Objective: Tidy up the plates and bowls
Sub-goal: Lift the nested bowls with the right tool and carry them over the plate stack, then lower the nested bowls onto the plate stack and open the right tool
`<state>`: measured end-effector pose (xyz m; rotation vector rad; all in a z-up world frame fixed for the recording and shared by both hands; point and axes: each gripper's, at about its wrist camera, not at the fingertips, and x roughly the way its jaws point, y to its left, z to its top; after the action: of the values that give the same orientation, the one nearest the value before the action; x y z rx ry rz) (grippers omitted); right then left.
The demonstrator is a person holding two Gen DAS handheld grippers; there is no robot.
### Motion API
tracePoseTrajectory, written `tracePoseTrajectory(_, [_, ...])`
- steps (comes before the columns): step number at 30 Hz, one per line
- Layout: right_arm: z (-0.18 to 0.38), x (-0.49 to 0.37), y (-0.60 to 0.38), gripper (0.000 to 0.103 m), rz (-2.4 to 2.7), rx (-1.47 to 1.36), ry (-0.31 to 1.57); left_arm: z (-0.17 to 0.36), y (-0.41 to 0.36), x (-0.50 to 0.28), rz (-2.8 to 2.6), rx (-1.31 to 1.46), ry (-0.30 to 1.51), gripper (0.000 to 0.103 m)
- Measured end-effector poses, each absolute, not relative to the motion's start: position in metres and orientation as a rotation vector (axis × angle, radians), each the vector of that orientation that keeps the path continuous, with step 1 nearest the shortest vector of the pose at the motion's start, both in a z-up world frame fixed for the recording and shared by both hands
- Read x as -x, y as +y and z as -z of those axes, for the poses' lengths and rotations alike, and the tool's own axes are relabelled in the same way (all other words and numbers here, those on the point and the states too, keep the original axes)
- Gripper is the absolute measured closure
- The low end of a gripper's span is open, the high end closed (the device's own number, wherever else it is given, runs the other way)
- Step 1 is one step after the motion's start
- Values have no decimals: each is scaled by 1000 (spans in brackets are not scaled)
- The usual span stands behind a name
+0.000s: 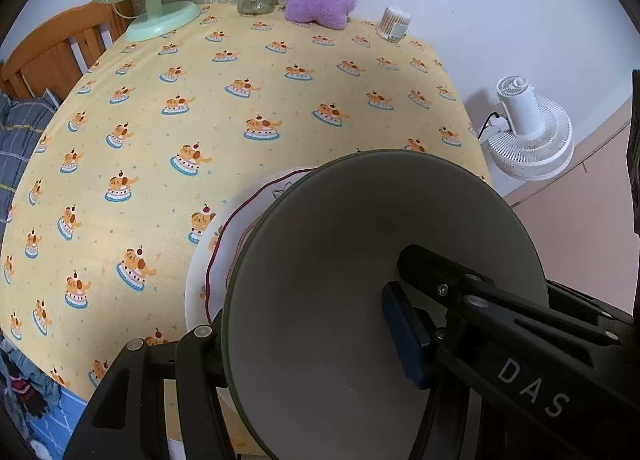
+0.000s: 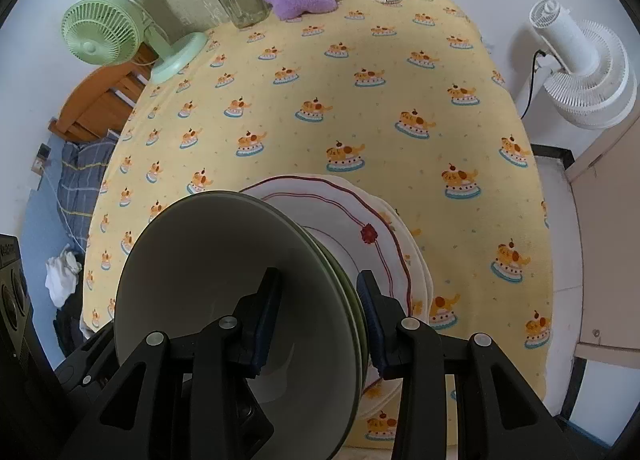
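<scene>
Together, both tongs (image 1: 304, 344) (image 2: 316, 324) clamped on the bowl's (image 1: 340, 252) rim, above the plates (image 2: 380, 244).

The left tool (image 1: 304, 344) is matte black, its two fingers built from flat linkage bars with long slotted cut-outs. Silver round pivot pins and small screws sit at the joints. One bar carries pale grey letters "DAS". Dark blue pads (image 1: 404, 336) line the fingers. The right tool (image 2: 316, 324) is built alike, black with silver pins and blue pads (image 2: 370, 324).
</scene>
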<state>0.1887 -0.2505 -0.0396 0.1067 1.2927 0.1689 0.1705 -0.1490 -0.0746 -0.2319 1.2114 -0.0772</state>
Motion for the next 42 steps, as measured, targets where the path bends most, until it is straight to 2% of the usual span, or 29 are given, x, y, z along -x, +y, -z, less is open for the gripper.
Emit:
tracePoseTrajectory(16, [48,-210,-243,61,-139,-115,1293,80,-142,-192,92,193,1219,41])
tracePoseTrajectory(21, [50,-205,-246,57,-153,-139,1289,80,-144,-186,92,189,1216,41])
tracePoseTrajectory(25, [47,-197,-242,57,-158,-98,1247,77,-150,-179,62,150,1193,36])
tracePoseTrajectory(27, [44,-192,-239,53,-171,-67,1222,75,-152,-174,58,148,1182,32])
tracePoseTrajectory(29, [42,-188,-239,39,-194,-61,1209,72,-151,-168,41,142,1167,28])
tracePoseTrajectory(32, [34,-179,-240,27,-191,-53,1175,66,-144,-161,18,144,1146,14])
tracePoseTrajectory(35, [25,-172,-239,24,-162,-38,1134,57,-139,-154,39,122,1108,11])
tracePoseTrajectory(42, [-2,-148,-230,24,9,-42,1012,28,-116,-142,123,56,991,7])
